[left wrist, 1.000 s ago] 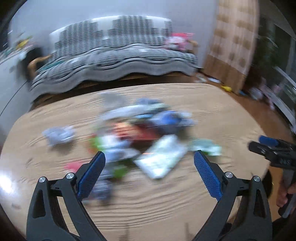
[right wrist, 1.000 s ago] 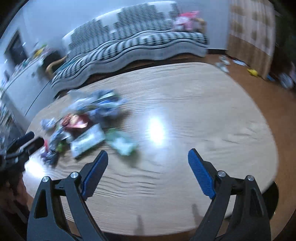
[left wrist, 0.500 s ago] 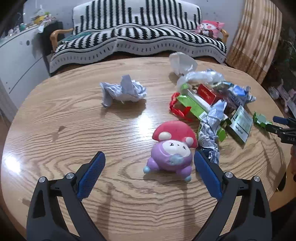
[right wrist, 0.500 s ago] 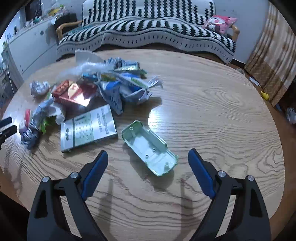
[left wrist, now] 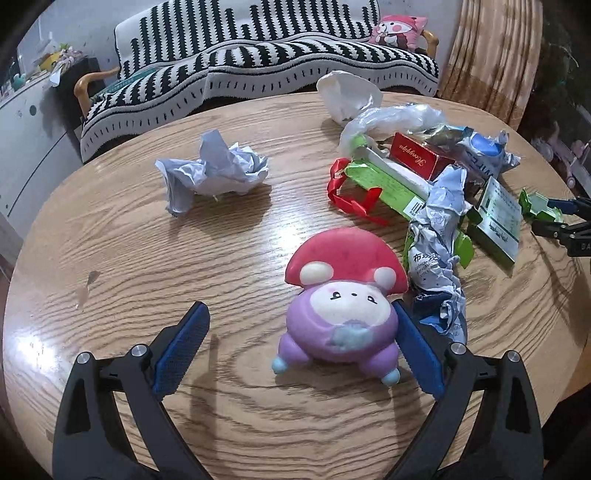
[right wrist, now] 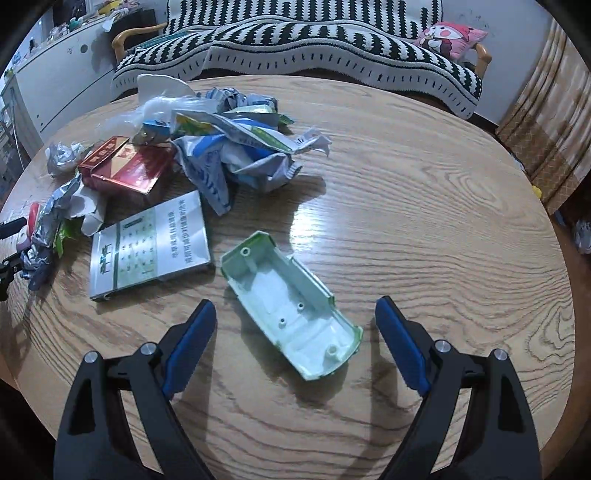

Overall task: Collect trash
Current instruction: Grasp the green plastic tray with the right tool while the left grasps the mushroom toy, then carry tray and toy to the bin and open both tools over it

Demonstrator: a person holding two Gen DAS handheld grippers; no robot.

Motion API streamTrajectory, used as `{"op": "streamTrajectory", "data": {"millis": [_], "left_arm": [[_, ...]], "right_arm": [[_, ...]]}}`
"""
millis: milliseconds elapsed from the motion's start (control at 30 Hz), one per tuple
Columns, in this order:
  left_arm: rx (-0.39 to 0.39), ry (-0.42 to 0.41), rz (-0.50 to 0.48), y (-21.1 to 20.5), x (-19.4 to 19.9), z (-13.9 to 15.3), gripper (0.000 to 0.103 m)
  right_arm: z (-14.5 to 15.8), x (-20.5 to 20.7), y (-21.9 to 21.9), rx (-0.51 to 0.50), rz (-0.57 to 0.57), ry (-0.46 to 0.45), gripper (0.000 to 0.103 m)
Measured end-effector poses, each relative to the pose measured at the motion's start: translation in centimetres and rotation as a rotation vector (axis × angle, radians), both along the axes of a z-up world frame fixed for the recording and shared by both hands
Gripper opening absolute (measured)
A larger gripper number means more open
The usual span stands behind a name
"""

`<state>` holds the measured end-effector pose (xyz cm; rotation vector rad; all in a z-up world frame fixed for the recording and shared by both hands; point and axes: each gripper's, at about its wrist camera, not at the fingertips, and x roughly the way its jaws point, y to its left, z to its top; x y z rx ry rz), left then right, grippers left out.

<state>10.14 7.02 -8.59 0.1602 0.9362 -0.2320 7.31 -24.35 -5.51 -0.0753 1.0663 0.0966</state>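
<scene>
My left gripper is open over the round wooden table. A mushroom-cap toy lies between its fingers, close against the right finger. A crumpled white paper lies farther back left. A trash pile with a red box, green carton and crumpled wrapper lies to the right. My right gripper is open around a pale green plastic shell. A silver flat box and crumpled wrappers lie behind it to the left.
A striped sofa with a pink cushion stands behind the table. A white cabinet is at the left, a curtain at the right. The right gripper's tips show at the right edge of the left wrist view.
Both grippers have dropped closer to the table and steadied after fast motion. The toy now sits between the left fingers; the green shell sits between the right fingers.
</scene>
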Motion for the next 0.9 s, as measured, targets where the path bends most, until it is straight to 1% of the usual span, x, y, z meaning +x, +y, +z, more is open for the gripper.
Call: {"op": "streamTrajectory", "data": {"millis": [33, 67, 100, 133, 167, 200, 267, 500, 600, 700, 800, 900], "left_arm": [[-0.001, -0.003, -0.004, 0.0, -0.1, 0.0, 0.093], [-0.008, -0.003, -0.010, -0.1, -0.2, 0.1, 0.084], [-0.028, 0.006, -0.026, -0.1, -0.2, 0.1, 0.078], [-0.048, 0.016, -0.041, -0.3, -0.2, 0.1, 0.063], [-0.062, 0.023, -0.053, -0.5, -0.3, 0.2, 0.051], [-0.046, 0.014, -0.045, -0.7, -0.4, 0.5, 0.051], [-0.031, 0.004, -0.040, -1.1, -0.6, 0.8, 0.049], [-0.087, -0.033, 0.020, -1.5, -0.6, 3.7, 0.048], [-0.111, -0.071, 0.027, -3.1, -0.8, 5.4, 0.048], [-0.131, -0.090, -0.003, -6.2, -0.8, 6.7, 0.048], [-0.137, -0.104, -0.068, -10.6, -1.3, 7.5, 0.048], [-0.154, -0.109, -0.158, -16.4, -2.2, 8.0, 0.048]], "right_arm": [[-0.1, 0.1, -0.1, 0.008, 0.001, 0.004, 0.085], [-0.3, 0.2, -0.1, 0.016, 0.002, 0.008, 0.084], [-0.2, 0.2, -0.2, 0.032, 0.003, 0.005, 0.076], [0.0, 0.1, -0.2, 0.032, 0.005, -0.004, 0.056], [0.2, 0.0, -0.3, 0.036, 0.006, -0.007, 0.045], [0.4, 0.0, -0.4, 0.049, 0.004, -0.003, 0.037], [0.6, -0.2, -0.7, 0.068, -0.009, 0.001, 0.037], [2.8, -2.1, -2.4, 0.093, -0.042, -0.053, 0.036], [3.9, -3.6, -3.9, 0.089, -0.067, -0.080, 0.036], [4.8, -5.6, -6.5, 0.081, -0.100, -0.102, 0.036], [5.5, -7.5, -9.6, 0.078, -0.150, -0.117, 0.036], [5.9, -10.2, -13.7, 0.075, -0.221, -0.131, 0.036]]}}
